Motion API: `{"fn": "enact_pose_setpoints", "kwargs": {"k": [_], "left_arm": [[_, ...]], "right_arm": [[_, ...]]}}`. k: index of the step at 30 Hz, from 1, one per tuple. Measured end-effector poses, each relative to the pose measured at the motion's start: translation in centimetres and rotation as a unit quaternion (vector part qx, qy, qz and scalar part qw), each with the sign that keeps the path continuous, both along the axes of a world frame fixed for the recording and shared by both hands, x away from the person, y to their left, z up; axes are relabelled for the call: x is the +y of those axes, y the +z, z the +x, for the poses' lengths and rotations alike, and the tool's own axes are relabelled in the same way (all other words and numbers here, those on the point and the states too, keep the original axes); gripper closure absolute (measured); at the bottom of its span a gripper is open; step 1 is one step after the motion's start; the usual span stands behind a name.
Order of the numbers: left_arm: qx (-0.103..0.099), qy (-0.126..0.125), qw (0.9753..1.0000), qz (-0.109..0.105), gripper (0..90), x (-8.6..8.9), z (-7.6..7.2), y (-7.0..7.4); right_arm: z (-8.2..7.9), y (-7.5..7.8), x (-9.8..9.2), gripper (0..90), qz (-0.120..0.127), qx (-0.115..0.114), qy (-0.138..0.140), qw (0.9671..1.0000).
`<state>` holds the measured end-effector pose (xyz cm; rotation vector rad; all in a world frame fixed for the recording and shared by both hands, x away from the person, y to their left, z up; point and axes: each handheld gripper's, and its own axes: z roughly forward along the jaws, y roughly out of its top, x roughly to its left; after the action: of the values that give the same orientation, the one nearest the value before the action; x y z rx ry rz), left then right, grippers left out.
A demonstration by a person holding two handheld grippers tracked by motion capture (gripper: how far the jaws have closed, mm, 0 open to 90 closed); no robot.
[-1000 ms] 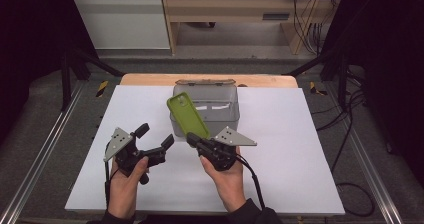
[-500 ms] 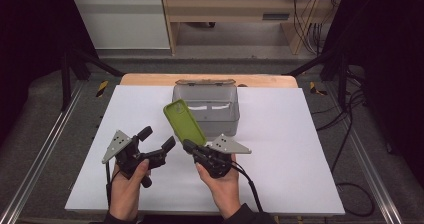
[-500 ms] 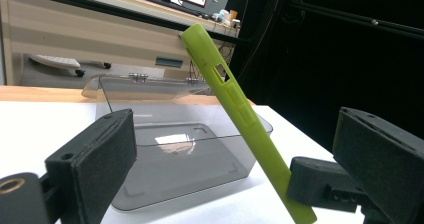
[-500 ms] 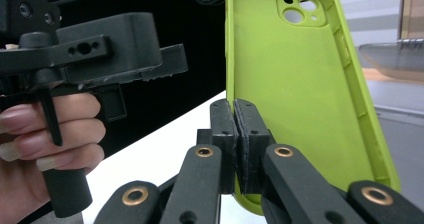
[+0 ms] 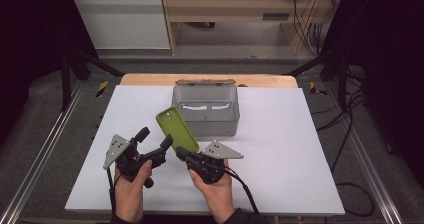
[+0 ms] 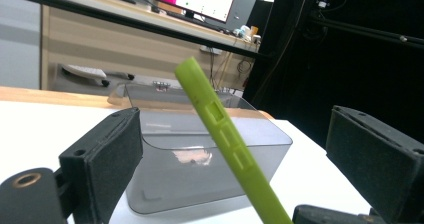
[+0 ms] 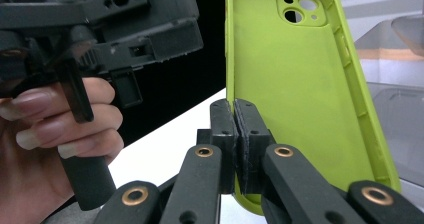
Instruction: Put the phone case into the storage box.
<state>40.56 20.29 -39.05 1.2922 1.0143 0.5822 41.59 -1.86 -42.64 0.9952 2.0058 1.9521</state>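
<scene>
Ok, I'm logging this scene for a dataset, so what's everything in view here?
phone case: one, lime green, held tilted above the table in front of the box, its edge pinched by the right gripper
box: one, clear grey plastic, open on top, far middle of the table
table: one, white top with a wooden strip along its far edge
desk: one, light wood, beyond the table
left gripper: one, black with a grey plate, jaws open, just left of the case
right gripper: one, black with a grey plate, jaws shut on the case
hands: two, each gripping a handle at the near edge
</scene>
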Motion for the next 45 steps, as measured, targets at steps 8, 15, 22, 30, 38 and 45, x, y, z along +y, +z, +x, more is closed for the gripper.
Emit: {"fn": "enact_pose_setpoints", "kwargs": {"k": [8,15,22,30,38,45], "left_arm": [[-0.005,0.002,1.0,-0.001,8.6,-0.2,-0.2,-0.1],[-0.003,0.004,1.0,-0.001,9.4,-0.3,-0.2,-0.3],[0.01,0.002,0.9999,-0.009,13.3,-0.7,-0.3,-0.4],[0.013,0.0,0.9999,-0.009,28.1,-0.9,-0.4,-0.5],[0.029,-0.002,0.9992,-0.027,36.7,-0.7,-0.3,-1.0],[0.043,-0.009,0.9978,-0.049,44.3,-0.7,-0.2,-1.4]], "right_arm": [[0.1,-0.2,-0.2,88.0,0.013,0.011,0.0,0.9998],[0.0,-0.4,-0.2,88.0,0.02,0.019,0.002,0.9996],[-0.2,-0.5,0.2,88.0,0.03,0.028,0.008,0.9991],[-0.4,-0.7,0.5,88.0,0.038,0.037,0.013,0.9985],[-0.7,-0.7,0.7,88.0,0.032,0.03,0.012,0.999],[-1.1,-0.6,1.0,88.0,0.054,0.043,0.014,0.9975]]}}
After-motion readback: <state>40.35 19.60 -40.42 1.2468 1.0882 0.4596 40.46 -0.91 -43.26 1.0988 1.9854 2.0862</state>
